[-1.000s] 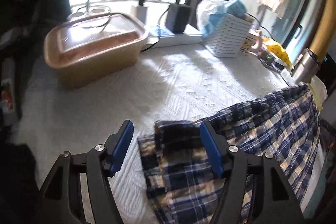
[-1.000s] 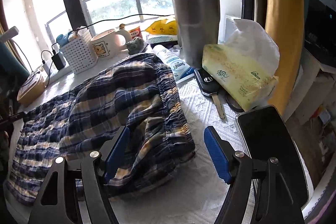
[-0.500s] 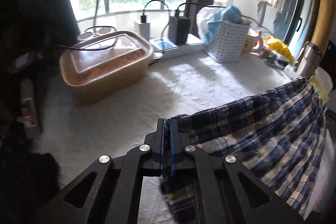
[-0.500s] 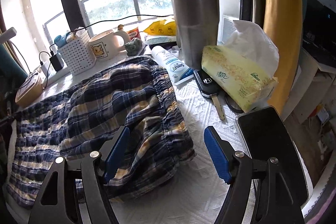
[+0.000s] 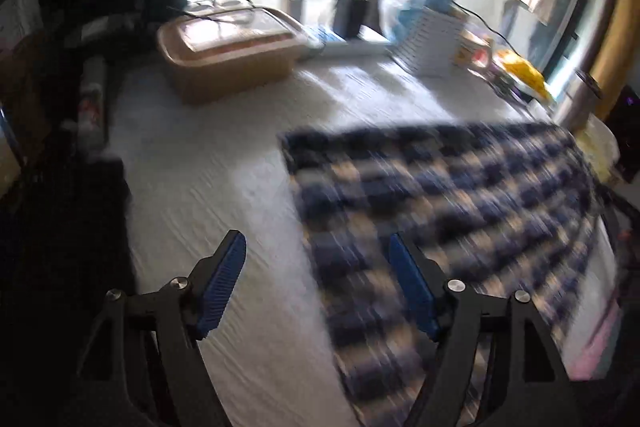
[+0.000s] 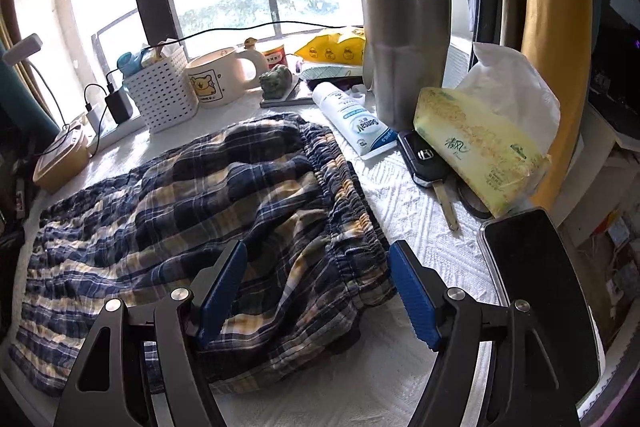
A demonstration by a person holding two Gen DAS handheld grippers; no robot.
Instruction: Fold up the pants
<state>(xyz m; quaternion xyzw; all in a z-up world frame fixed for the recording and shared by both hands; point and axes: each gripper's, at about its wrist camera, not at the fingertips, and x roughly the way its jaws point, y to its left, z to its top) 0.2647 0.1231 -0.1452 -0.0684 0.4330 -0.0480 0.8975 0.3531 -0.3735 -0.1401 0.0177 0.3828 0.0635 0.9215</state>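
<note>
- Lying across the table [image 6: 420, 211], plaid pants [image 6: 192, 211] are seen.
- "Sensa" is read on the tube [image 6: 354, 121]; a Honda logo marks the key [image 6: 424, 157].
- Left tongs [image 5: 318, 285] and right tongs [image 6: 318, 287] are held wide open, gripping nothing.

pants [image 6: 192, 211] | navy-yellow plaid | rumpled, spread flat | on white tablecloth [image 6: 420, 211]

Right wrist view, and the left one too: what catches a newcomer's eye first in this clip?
The plaid pants dominate, spread rumpled across the white table cover, waistband toward the open right gripper. A steel tumbler and a tissue pack crowd the far right corner. In the blurred left view, the open left gripper holds nothing, with a tan lidded tub beyond.
</note>
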